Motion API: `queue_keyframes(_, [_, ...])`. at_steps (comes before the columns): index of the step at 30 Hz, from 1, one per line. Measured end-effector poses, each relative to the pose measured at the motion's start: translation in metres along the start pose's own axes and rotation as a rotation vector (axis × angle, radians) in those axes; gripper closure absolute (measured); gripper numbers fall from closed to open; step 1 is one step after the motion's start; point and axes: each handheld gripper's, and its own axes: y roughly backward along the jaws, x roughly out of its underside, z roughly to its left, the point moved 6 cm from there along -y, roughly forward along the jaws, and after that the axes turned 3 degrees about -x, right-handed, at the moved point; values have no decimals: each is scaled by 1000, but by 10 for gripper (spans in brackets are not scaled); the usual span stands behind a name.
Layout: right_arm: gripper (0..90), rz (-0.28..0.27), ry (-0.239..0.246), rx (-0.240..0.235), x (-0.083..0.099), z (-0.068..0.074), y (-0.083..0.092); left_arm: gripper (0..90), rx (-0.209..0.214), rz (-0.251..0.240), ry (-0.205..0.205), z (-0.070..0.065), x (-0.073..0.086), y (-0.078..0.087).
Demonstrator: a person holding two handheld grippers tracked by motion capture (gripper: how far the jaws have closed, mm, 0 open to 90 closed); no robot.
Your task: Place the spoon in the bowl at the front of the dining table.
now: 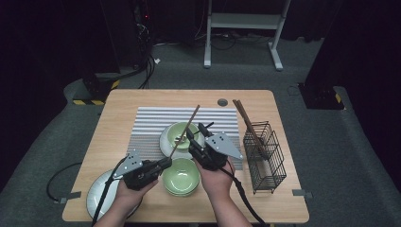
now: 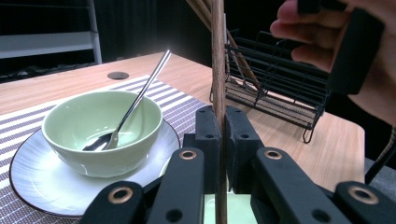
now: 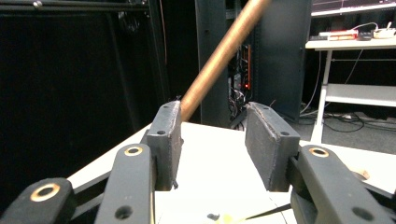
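My left gripper [image 1: 166, 163] [image 2: 223, 112] is shut on the lower end of a brown chopstick [image 1: 193, 117] [image 2: 218, 56], which slants up and away over the table. My right gripper [image 1: 196, 135] [image 3: 212, 116] is just beyond it, with its jaws open. In the right gripper view the chopstick [image 3: 219, 56] runs past the tip of the left-hand jaw, and neither pad presses on it. A green bowl [image 1: 177, 130] [image 2: 93, 126] with a metal spoon [image 2: 140, 93] in it stands on a white plate [image 1: 164, 142] [image 2: 37, 182] on the striped mat [image 1: 146, 127].
A second green bowl [image 1: 180, 176] sits near the front edge between my hands. Under my left hand lies a grey plate [image 1: 99, 194]. A black wire rack [image 1: 265, 156] [image 2: 275, 79] at the right holds more chopsticks [image 1: 246, 120].
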Motion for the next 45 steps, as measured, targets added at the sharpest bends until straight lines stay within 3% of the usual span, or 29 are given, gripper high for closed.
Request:
queue_keyframes(6, [559,-29,-10,-6,-7,1,4,847,-10,22,-11,1,1,-1])
queue_keyframes(12, [565,-25,40,2,-8,10,0,846,2,1,-32,-5,-1,1])
queue_keyframes(19, [549,-7,0,-11,-4,4,-6,844,14,-13,-9,-6,-4,6])
queue_keyframes(21, [547,-3,5,-8,-3,4,-6,844,2,-3,-29,-6,-2,6])
queue_keyframes(25, [548,-6,11,-10,-1,6,-3,846,-18,30,-15,0,4,3])
queue_keyframes(28, [548,-15,7,-11,-3,5,2,846,-33,35,-29,3,5,3])
queue_keyframes(34, [558,-13,23,0,-2,1,15,845,-86,38,-20,15,5,8])
queue_keyframes(38, [556,15,48,19,9,-7,25,844,-118,48,13,27,6,12])
queue_keyframes(41, [552,35,40,27,19,-13,32,844,-143,56,11,32,5,16])
queue_keyframes(45, [533,73,69,45,34,-20,43,844,-178,73,22,41,8,19])
